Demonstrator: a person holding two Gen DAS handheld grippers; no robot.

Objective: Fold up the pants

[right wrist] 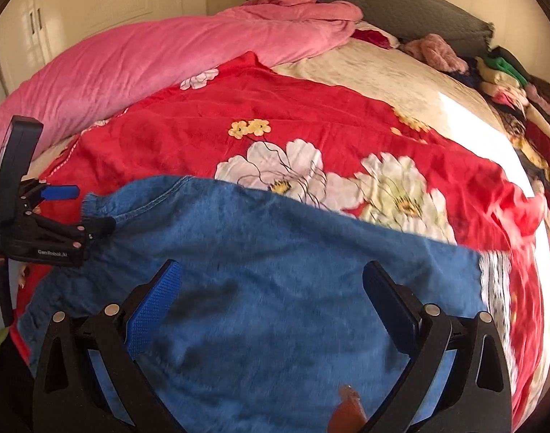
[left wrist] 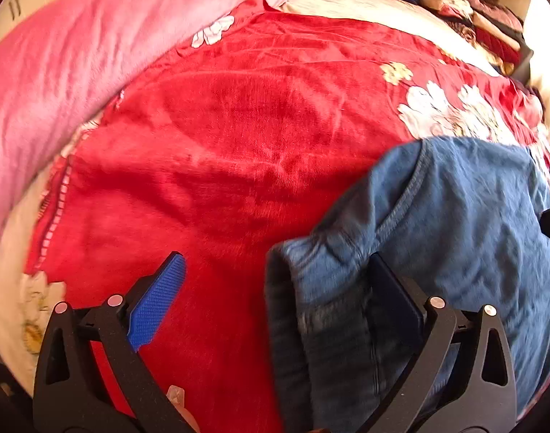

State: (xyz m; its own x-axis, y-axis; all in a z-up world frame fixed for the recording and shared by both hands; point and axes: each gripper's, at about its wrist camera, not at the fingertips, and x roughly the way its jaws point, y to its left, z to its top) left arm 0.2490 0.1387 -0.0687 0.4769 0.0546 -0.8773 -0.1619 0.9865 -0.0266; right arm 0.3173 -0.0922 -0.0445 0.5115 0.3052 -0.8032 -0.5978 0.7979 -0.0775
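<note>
— Right wrist view: where are the pants (right wrist: 275, 281)?
— Spread on the red blanket (right wrist: 188, 137), at the near edge of the bed.
— Are they folded?
— Maybe partly. A doubled edge shows on one side; more folds seem left.
— The jaws?
— Left gripper (right wrist: 94, 209) and right gripper (right wrist: 271, 288) both gape wide, holding nothing

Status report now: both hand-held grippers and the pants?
Left hand-held gripper open, at pants edge. Right hand-held gripper open above denim. Blue pants spread on red floral blanket. Nothing blocking.
</note>
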